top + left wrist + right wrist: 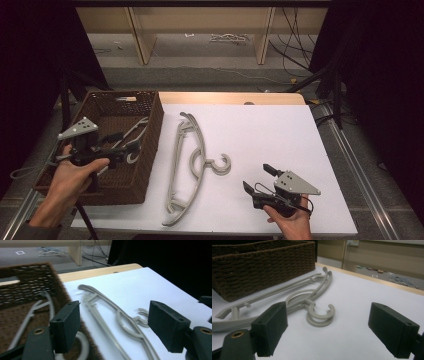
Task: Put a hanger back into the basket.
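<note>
White tabletop: hangers [187, 167] mid, basket [150, 150] at left edge. Left gripper [122, 150] jaws spread, empty, over basket w/ one hanger [131, 134] inside; right gripper [257, 180] jaws spread. Next, prob.: grab a tabletop hanger.

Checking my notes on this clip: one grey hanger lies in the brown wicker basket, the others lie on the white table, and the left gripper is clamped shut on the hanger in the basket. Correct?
Not quite. The left gripper is open: the left gripper view shows its jaws wide apart with nothing between them, above the hanger in the basket. The wicker basket and the hangers on the table are as noted.
</note>
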`<move>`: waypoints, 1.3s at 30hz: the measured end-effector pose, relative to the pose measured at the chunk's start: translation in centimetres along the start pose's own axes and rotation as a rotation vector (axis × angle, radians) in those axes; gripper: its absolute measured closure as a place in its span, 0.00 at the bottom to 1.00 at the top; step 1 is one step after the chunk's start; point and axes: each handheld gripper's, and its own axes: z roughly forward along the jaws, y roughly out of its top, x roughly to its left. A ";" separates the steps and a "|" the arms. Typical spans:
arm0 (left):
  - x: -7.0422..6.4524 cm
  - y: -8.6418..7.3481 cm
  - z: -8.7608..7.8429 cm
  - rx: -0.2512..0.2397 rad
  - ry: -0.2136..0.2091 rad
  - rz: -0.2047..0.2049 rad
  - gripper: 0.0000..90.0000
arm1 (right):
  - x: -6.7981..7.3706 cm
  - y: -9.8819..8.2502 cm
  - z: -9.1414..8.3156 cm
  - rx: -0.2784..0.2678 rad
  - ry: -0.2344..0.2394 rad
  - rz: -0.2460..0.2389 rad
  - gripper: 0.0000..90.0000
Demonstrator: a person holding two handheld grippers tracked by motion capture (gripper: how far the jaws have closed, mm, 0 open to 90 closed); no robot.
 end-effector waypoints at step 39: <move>-7.7 -8.0 6.2 -0.029 -0.045 0.163 0.18 | 0.0 0.1 -0.2 -0.031 0.002 -0.010 0.19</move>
